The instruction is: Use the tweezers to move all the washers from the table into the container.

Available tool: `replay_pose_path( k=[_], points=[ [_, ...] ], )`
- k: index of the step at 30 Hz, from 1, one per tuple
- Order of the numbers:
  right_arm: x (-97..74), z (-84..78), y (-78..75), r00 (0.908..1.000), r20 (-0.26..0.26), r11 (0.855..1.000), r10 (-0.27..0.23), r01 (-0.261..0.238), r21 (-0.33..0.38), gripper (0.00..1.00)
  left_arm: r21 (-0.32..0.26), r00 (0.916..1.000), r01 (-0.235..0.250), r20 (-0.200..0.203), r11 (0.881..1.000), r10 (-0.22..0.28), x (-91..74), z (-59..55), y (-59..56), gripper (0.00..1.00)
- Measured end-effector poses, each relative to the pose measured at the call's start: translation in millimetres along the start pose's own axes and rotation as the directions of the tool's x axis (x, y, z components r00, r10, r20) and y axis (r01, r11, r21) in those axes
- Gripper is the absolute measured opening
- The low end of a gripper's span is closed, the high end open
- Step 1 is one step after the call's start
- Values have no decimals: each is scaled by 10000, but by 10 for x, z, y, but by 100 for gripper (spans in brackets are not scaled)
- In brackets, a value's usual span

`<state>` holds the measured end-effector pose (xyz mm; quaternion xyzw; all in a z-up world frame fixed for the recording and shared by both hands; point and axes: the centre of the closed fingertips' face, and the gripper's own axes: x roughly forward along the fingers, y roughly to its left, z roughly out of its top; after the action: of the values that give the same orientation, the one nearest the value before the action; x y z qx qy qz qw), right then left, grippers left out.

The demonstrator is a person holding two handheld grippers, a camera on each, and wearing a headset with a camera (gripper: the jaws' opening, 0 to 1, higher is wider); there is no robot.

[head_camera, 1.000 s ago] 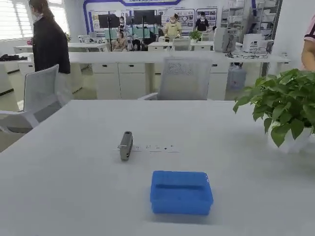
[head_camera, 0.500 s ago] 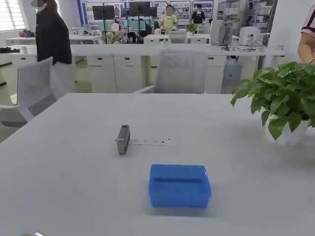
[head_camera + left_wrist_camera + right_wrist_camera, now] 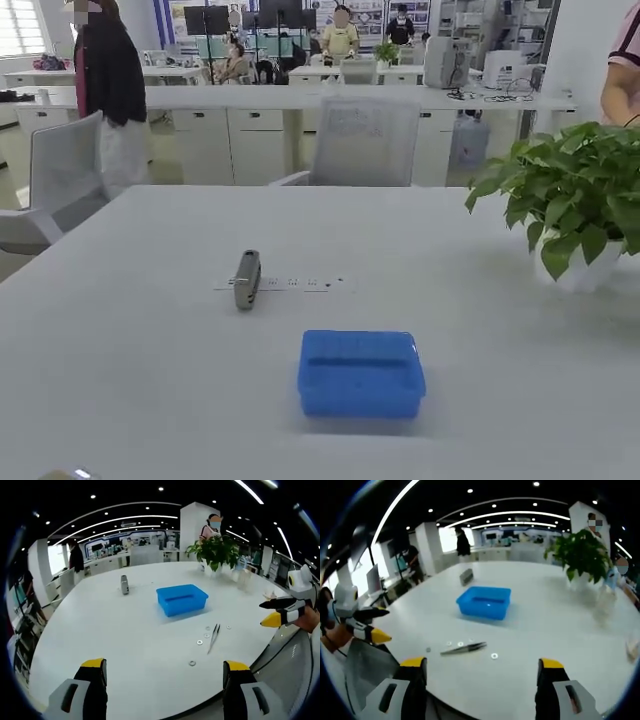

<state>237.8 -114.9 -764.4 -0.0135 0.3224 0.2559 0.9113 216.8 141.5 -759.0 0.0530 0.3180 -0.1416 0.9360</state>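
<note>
At the table's (image 3: 100,630) near edge, the left gripper (image 3: 164,667) hangs with its jaws spread wide, holding nothing. The right gripper (image 3: 481,665) is beside it, just as wide and empty. Just ahead of both, the tweezers (image 3: 214,636) lie flat and untouched among scattered washers (image 3: 200,642). Beyond them is open tabletop, then the blue container (image 3: 181,599). Farther off is a small grey block (image 3: 124,584), and a potted plant (image 3: 216,550) stands toward the far edge.
</note>
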Motion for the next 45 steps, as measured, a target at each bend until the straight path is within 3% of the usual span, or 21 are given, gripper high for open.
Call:
replay_pose_path(
  k=[23, 25, 29, 36, 39, 42, 44, 45],
  points=[
    [21, -18, -29, 9999, -106, 9999, -55, 53, -133, 85, 353, 9993, 321, -215, 9989, -314, 94, 16, -92, 95],
    [26, -25, -36, 9999, -139, 9999, -63, 62, -123, 85, 468, 9979, 545, -372, 9974, -528, 118, 1, -128, 92],
    [32, -31, -70, 9997, -159, 9998, -161, 159, -113, 84, 582, 9990, 377, -244, 9976, -363, 146, 37, -113, 94],
    [40, -37, -105, 9992, -199, 9992, -351, 348, -172, 81, 735, 9968, 752, -322, 9945, -730, 260, 46, -205, 92],
    [47, -55, -112, 9987, -303, 9988, -419, 411, -248, 79, 942, 9910, 1299, -451, 9870, -1262, 334, 50, -306, 79],
    [48, -63, -121, 9982, -347, 9985, -479, 469, -291, 78, 1214, 9715, 2344, -651, 9645, -2279, 418, 68, -483, 63],
    [50, -70, -133, 9978, -389, 9981, -545, 534, -293, 78, 1364, 9536, 2960, -993, 9454, -2843, 488, 49, -583, 52],
    [51, -71, -137, 9976, -391, 9980, -569, 559, -280, 78, 1455, 9508, 3043, -1070, 9414, -2908, 522, 47, -600, 47]
  ],
)
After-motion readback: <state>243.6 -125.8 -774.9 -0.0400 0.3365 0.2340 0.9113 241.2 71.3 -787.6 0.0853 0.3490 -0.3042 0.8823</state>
